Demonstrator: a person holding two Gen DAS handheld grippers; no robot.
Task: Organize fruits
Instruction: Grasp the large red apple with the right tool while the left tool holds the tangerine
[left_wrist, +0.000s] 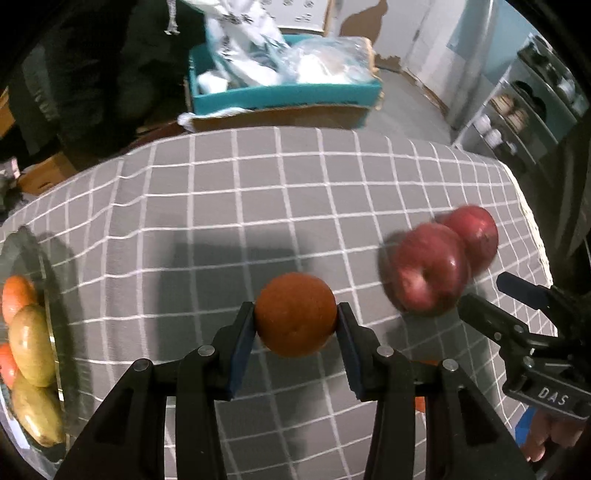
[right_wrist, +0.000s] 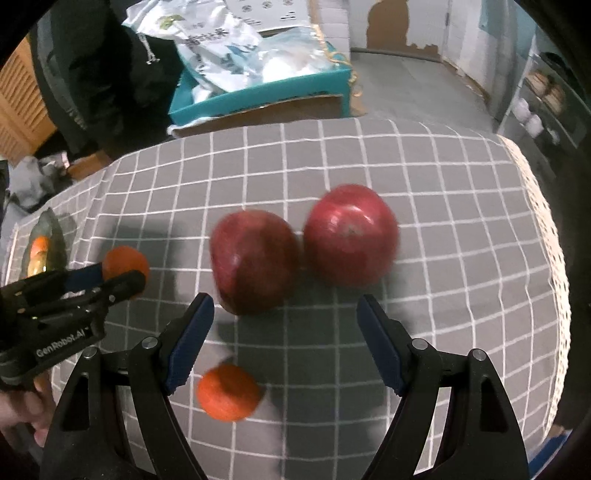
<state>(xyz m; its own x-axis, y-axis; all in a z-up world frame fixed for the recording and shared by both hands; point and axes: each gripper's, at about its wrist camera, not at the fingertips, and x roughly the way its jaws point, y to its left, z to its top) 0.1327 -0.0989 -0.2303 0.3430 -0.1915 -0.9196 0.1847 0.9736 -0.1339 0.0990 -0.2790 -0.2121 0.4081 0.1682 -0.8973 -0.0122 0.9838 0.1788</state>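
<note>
My left gripper (left_wrist: 296, 317) is shut on an orange (left_wrist: 295, 314) and holds it above the grey checked cloth (left_wrist: 221, 206). In the right wrist view that same orange (right_wrist: 123, 263) shows at the left, in the left gripper (right_wrist: 118, 273). Two red apples (right_wrist: 255, 260) (right_wrist: 351, 234) lie side by side on the cloth, just beyond my right gripper (right_wrist: 284, 317), which stands open with nothing between its fingers. A second orange (right_wrist: 228, 392) rests on the cloth below the right gripper's left finger. The apples (left_wrist: 428, 269) also appear at the right of the left wrist view.
A glass plate (left_wrist: 40, 258) at the cloth's left edge holds mangoes (left_wrist: 31, 339) and orange fruit (left_wrist: 16, 297). Beyond the table's far edge a teal box (left_wrist: 284, 92) with plastic bags stands on cardboard. Shelving (left_wrist: 524, 107) lines the right wall. The cloth's right edge (right_wrist: 546, 236) drops off.
</note>
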